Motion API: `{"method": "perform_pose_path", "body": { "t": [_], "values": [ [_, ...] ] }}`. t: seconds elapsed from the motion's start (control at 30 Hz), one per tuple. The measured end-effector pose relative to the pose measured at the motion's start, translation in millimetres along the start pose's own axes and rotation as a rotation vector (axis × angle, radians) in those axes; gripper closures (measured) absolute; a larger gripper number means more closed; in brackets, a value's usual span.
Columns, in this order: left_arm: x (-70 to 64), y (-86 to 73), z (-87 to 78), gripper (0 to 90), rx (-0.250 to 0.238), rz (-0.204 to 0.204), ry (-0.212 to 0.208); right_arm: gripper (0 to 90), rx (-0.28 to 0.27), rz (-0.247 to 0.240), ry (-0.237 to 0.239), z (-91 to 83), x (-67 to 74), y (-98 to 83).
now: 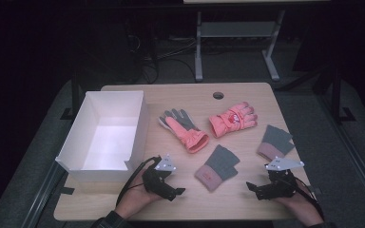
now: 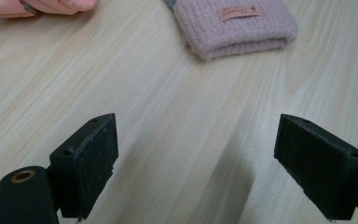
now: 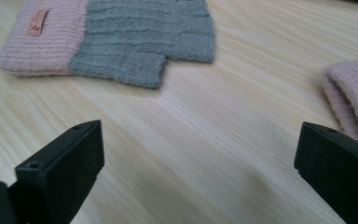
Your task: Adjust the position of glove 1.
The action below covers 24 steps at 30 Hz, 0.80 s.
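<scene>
On table (image 1: 247,199), four gloves (image 1: 217,167), one box (image 1: 105,137)

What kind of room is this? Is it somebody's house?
Probably not a house. It looks like a lab or workroom: a plain wooden table on grey carpet, cables on the floor behind it, and another metal-legged desk farther back.
</scene>
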<state>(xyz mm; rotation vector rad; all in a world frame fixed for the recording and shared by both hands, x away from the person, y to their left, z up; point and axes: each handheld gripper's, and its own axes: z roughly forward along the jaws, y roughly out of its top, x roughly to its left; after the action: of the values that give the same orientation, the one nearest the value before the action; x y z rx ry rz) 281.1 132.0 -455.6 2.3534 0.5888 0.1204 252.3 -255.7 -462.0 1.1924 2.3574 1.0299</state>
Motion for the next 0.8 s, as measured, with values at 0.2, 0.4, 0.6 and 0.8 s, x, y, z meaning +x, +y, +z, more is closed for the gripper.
{"method": "perform_pose_path", "body": {
  "t": [0.2, 0.4, 0.6, 0.8],
  "values": [
    [-0.9, 1.8, -0.4, 13.2, 0.004, -0.011, 0.004, 1.1, 0.000, 0.003, 0.010, 0.2, 0.0, 0.1],
    [-3.4, 2.4, -5.3, 13.2, -0.017, -0.010, -0.002, 1.1, -0.006, 0.008, 0.015, -0.9, -0.8, 2.4],
    [-1.0, 4.1, -5.9, 18.3, -0.025, -0.027, -0.006, 1.1, -0.003, 0.005, 0.015, 0.7, 1.9, 2.2],
    [2.9, 13.9, -8.0, 45.7, -0.047, -0.025, -0.032, 1.1, -0.004, 0.012, 0.015, 1.4, -1.5, 2.5]
  ]
}}
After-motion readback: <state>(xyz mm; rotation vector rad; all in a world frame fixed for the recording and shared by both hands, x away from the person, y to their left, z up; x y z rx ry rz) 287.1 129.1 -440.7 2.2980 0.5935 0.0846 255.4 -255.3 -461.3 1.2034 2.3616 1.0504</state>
